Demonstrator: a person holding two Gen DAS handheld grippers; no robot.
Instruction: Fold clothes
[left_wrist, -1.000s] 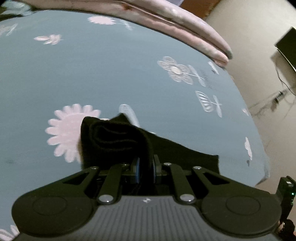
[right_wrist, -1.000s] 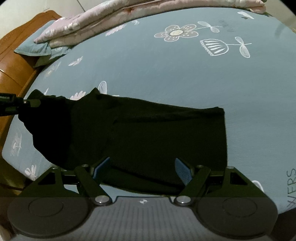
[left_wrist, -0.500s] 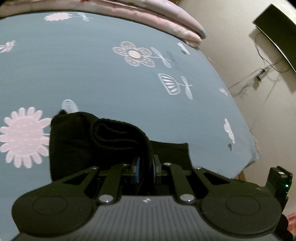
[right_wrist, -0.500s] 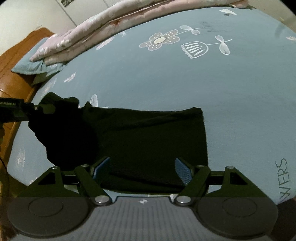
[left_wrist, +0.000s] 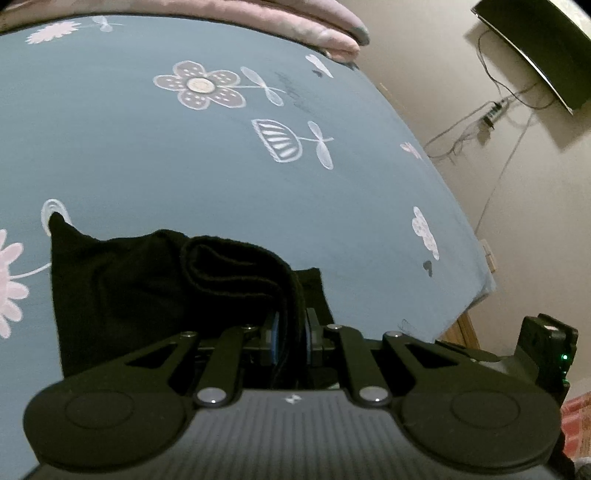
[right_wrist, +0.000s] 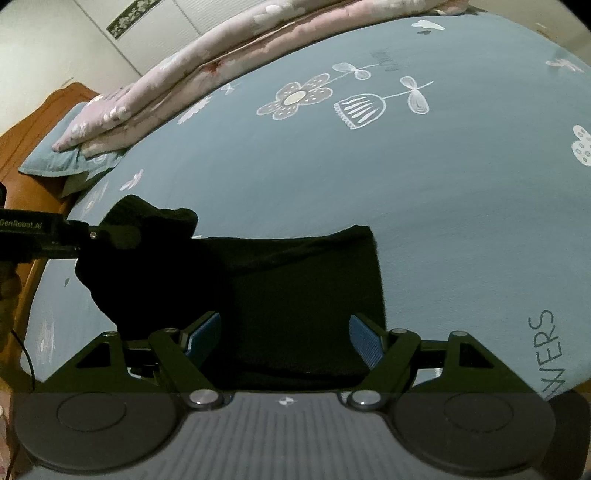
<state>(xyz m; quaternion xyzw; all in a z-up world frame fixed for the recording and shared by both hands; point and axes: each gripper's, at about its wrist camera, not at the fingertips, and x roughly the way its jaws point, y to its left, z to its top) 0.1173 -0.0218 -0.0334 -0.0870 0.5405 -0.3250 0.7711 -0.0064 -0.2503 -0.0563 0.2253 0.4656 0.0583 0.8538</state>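
Observation:
A black garment (right_wrist: 295, 288) lies on the blue flowered bed sheet (right_wrist: 369, 166), near the bed's front edge. My left gripper (left_wrist: 290, 339) is shut on a bunched fold of the black garment (left_wrist: 229, 269) and holds it lifted over the rest of the cloth. The right wrist view shows that same gripper (right_wrist: 122, 236) at the left, carrying the raised end. My right gripper (right_wrist: 286, 339) hangs open just above the flat part, its blue pads (right_wrist: 364, 341) wide apart with nothing between them.
A folded pink quilt (right_wrist: 221, 62) and a blue pillow (right_wrist: 62, 155) lie along the far side of the bed. A wooden headboard (right_wrist: 33, 122) stands at the left. The bed's right edge (left_wrist: 476, 288) drops to a wall with cables and a dark screen (left_wrist: 535, 48).
My left gripper has carried the bunched fold to the right across the garment, and the folded part now covers more of the flat cloth. The right gripper has shifted a little, still open.

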